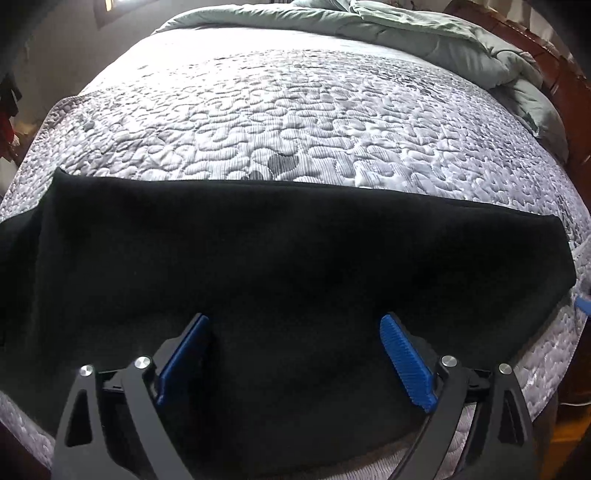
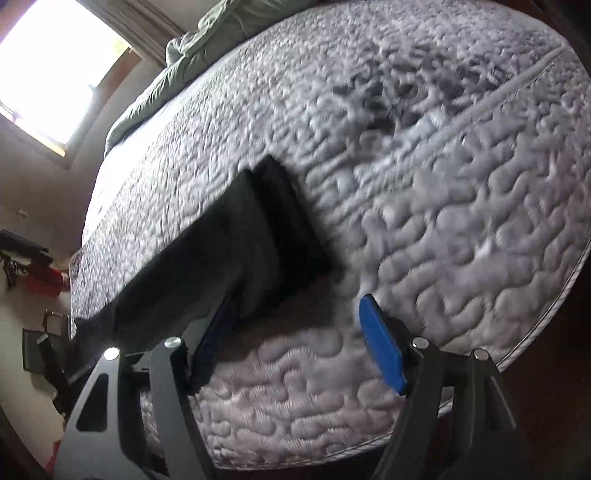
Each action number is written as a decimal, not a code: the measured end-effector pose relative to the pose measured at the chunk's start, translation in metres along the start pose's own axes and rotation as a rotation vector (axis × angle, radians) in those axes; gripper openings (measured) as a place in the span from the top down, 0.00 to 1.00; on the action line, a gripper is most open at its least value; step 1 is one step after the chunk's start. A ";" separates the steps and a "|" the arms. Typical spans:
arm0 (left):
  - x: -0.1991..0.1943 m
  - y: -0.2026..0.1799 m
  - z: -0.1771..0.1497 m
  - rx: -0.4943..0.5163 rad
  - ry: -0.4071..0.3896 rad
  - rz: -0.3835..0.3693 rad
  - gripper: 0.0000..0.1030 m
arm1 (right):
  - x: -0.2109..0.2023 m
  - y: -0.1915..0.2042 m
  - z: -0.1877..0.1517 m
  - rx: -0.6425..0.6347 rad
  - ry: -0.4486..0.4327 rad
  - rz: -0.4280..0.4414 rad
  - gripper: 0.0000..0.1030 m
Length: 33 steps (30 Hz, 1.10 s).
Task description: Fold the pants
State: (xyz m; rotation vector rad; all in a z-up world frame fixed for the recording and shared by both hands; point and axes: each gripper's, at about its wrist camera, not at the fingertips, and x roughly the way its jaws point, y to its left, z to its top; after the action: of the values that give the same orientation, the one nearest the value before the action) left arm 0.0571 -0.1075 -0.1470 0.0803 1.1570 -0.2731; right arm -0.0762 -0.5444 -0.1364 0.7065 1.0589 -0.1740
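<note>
Black pants [image 1: 258, 258] lie flat across the near edge of the quilted mattress [image 1: 295, 122], spread left to right in the left wrist view. My left gripper [image 1: 295, 325] is open above the pants' near part, blue pads wide apart, holding nothing. In the right wrist view the pants [image 2: 236, 251] show as a folded dark strip ending at the mattress side. My right gripper [image 2: 291, 314] is open beside the pants' end, over the mattress edge [image 2: 295, 387]; its left pad is close to the cloth, and I cannot tell if it touches.
A green comforter [image 1: 424, 33] is bunched at the far end of the bed and shows in the right wrist view [image 2: 207, 44]. A wooden bed frame [image 1: 561, 85] runs along the right. A bright window [image 2: 55, 70] and clutter [image 2: 40, 273] are at the left.
</note>
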 end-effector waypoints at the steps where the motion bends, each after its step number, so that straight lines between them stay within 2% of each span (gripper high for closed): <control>1: -0.001 0.001 0.000 -0.008 0.001 -0.009 0.09 | 0.002 0.002 -0.003 -0.012 0.008 -0.011 0.31; 5: -0.003 0.004 -0.002 -0.027 -0.002 -0.030 0.09 | 0.009 0.019 -0.011 -0.096 -0.031 -0.077 0.31; 8: -0.001 0.003 -0.005 -0.006 -0.007 -0.021 0.09 | 0.010 0.028 -0.015 -0.143 -0.077 -0.047 0.32; 10: 0.000 0.000 -0.006 0.010 -0.008 -0.007 0.08 | 0.013 0.029 -0.013 -0.132 -0.095 0.003 0.54; 11: 0.001 -0.001 -0.006 0.015 -0.006 -0.002 0.07 | 0.013 0.028 -0.010 -0.112 -0.111 0.028 0.61; 12: 0.001 -0.002 -0.006 0.017 -0.005 0.003 0.07 | 0.011 0.026 -0.009 -0.097 -0.131 0.050 0.74; 13: 0.002 -0.002 -0.005 0.014 -0.002 0.007 0.06 | 0.009 0.023 -0.008 -0.082 -0.162 0.081 0.80; 16: 0.002 -0.001 -0.004 -0.002 -0.001 0.003 0.05 | 0.006 0.016 -0.009 -0.054 -0.171 0.127 0.79; 17: 0.003 -0.001 -0.004 -0.002 0.001 0.003 0.05 | 0.008 0.015 -0.009 -0.051 -0.156 0.113 0.76; 19: 0.004 -0.003 -0.003 0.006 0.002 0.008 0.04 | 0.012 0.012 -0.010 -0.039 -0.117 0.080 0.58; 21: 0.004 -0.004 -0.004 0.010 0.000 0.012 0.04 | 0.013 0.007 -0.013 -0.011 -0.109 0.107 0.55; 24: 0.005 -0.006 -0.005 0.023 -0.001 0.024 0.04 | 0.012 0.008 -0.012 -0.006 -0.139 0.137 0.64; 27: 0.005 -0.005 -0.005 0.024 -0.002 0.021 0.04 | 0.013 0.020 -0.007 -0.045 -0.143 0.132 0.65; 30: 0.003 -0.003 -0.004 0.016 0.002 0.008 0.04 | 0.016 0.036 -0.001 -0.104 -0.144 0.098 0.88; 33: 0.002 0.000 -0.003 0.002 0.004 -0.008 0.04 | 0.013 0.047 0.005 -0.132 -0.165 0.105 0.90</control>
State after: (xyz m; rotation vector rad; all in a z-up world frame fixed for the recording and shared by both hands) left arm 0.0546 -0.1076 -0.1498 0.0780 1.1615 -0.2817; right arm -0.0446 -0.5083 -0.1250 0.6158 0.8654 -0.0692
